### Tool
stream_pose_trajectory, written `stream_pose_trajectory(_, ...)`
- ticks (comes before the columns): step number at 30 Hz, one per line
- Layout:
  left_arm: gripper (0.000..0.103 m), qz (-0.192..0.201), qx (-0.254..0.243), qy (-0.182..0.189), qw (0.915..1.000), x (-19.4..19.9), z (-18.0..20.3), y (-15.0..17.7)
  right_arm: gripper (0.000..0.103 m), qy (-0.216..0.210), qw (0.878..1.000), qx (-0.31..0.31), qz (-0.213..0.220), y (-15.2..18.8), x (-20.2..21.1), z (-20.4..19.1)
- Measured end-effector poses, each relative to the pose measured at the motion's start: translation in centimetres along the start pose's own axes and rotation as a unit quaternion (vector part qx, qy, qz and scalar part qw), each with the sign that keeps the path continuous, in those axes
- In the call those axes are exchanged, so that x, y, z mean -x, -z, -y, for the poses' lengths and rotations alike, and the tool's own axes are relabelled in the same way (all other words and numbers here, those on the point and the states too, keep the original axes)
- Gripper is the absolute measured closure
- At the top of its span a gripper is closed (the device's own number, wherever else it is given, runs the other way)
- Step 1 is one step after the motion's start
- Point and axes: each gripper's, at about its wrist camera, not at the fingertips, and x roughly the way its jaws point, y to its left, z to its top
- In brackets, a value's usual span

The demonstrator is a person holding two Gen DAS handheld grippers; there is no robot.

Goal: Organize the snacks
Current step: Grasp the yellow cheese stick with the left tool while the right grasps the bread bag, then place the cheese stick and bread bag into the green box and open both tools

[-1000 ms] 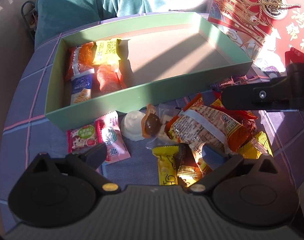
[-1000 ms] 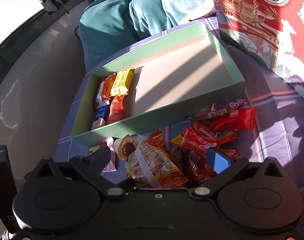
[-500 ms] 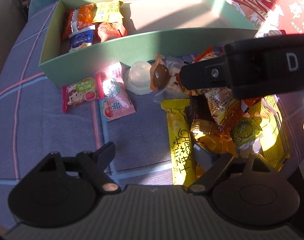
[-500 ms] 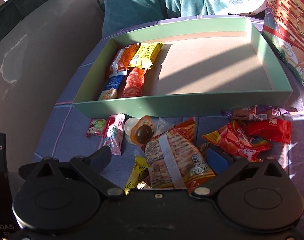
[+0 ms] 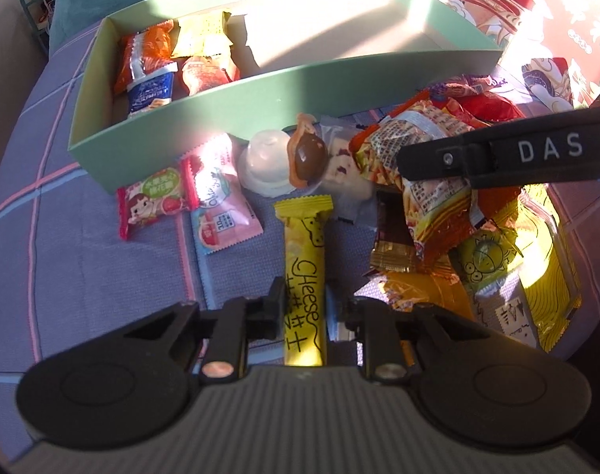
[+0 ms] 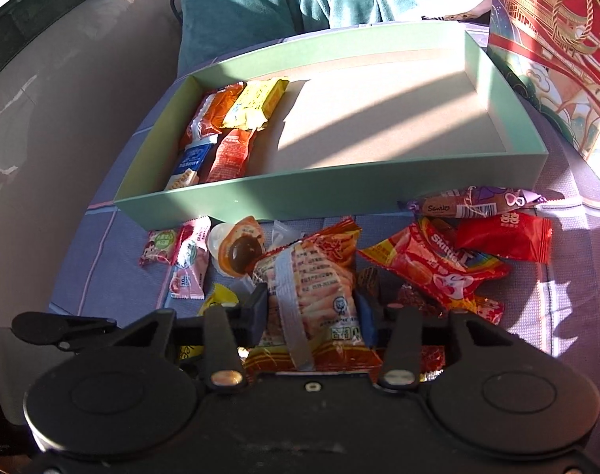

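Note:
A green box (image 5: pixel 221 106) (image 6: pixel 339 193) holds several snack packs at its left end. Loose snacks lie in a pile in front of it on the blue checked cloth. My left gripper (image 5: pixel 304 308) is shut on a long yellow cheese bar (image 5: pixel 304 268) at its near end. My right gripper (image 6: pixel 312 308) is shut on an orange cracker pack with a grey stripe (image 6: pixel 312 276), which also shows in the left wrist view (image 5: pixel 410 150). The right gripper's black finger (image 5: pixel 497 154) crosses the right of the left wrist view.
Two pink candy packs (image 5: pixel 189 193) (image 6: pixel 181 260), a white jelly cup (image 5: pixel 264 162) and a chocolate cup (image 6: pixel 240 252) lie by the box front. A Skittles bag (image 6: pixel 438 268) and a red packet (image 6: pixel 505 237) lie right. A red gift bag (image 6: pixel 557 39) stands behind.
Both grippers went from open to shut: the left on the yellow cheese bar, the right on the orange cracker pack. Both have come lower and closer to the pile.

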Motion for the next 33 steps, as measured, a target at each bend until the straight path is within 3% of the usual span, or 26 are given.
stream_pose_trajectory(8,0.084,0.004,0.035,0.002,0.9994,1.3,-1.7,0.2,0.063,-0.016,1.0,-0.019,0.014,0.3,2.0,0.6)
stream_pose_trajectory(22,0.083,0.055,0.066,0.027,0.9959,5.9,-2.2,-1.2,0.063,-0.052,0.996,-0.056,0.052,-0.7,5.8,1.1)
stream_pose_trajectory(28,0.083,0.086,0.069,0.031,0.9934,7.2,-2.4,-4.7,0.063,-0.053,0.993,-0.069,0.077,-3.4,6.4,1.8)
stream_pose_trajectory(33,0.084,0.113,0.075,0.033,0.9902,6.9,-2.8,-10.2,0.063,-0.048,0.991,-0.081,0.096,-7.4,5.5,2.4)
